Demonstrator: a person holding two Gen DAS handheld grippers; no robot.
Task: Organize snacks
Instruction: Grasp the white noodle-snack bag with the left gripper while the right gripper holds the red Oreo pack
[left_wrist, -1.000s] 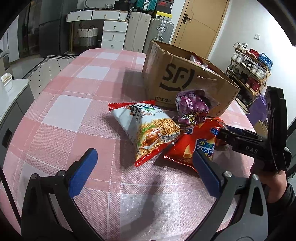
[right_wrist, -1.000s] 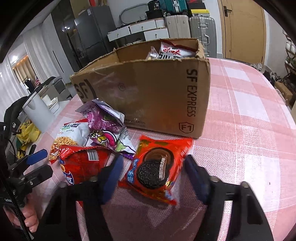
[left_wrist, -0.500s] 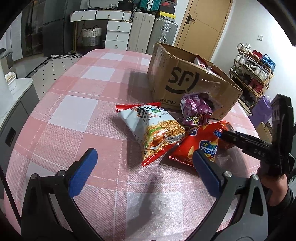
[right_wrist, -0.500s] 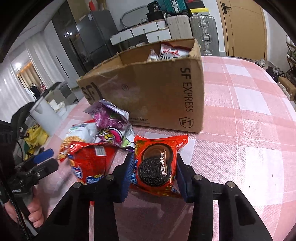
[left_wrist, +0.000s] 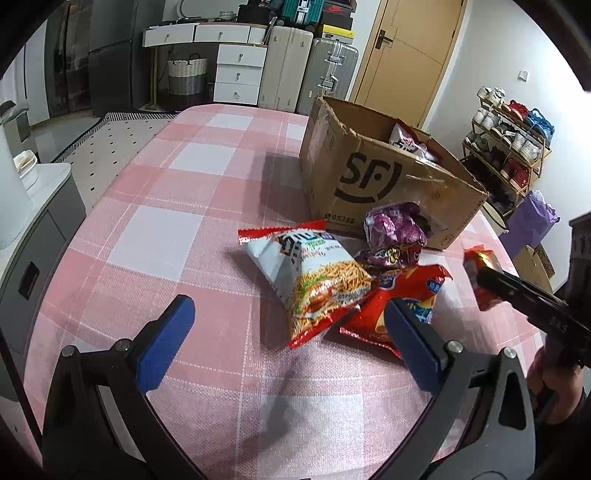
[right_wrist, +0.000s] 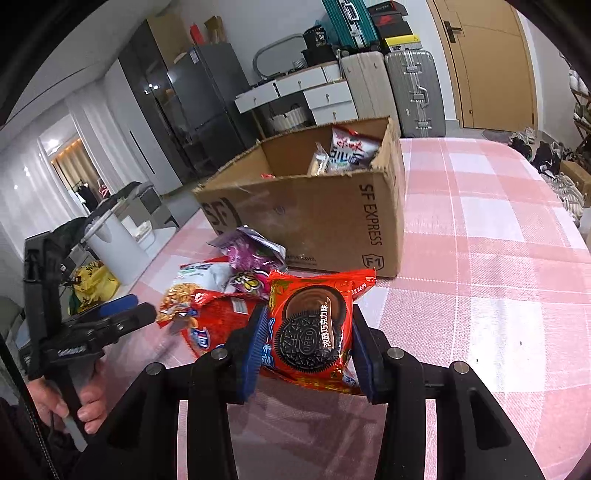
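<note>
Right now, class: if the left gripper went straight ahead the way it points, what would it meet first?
Probably the noodle-snack bag lying on the checked tablecloth, ahead of the open left gripper; depth is uncertain.

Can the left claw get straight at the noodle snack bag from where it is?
Probably yes. The left claw is open, the noodle snack bag lies just ahead on top of the pile, and nothing stands between them.

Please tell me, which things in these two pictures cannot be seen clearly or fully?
- Cardboard box contents: both views show only a few packets; its walls hide the rest.
- Red chip bag: left view, partly under the noodle snack bag; print unreadable.
- Oreo pack: right view, side edges covered by the right gripper; left view, mostly hidden behind that gripper.
</note>
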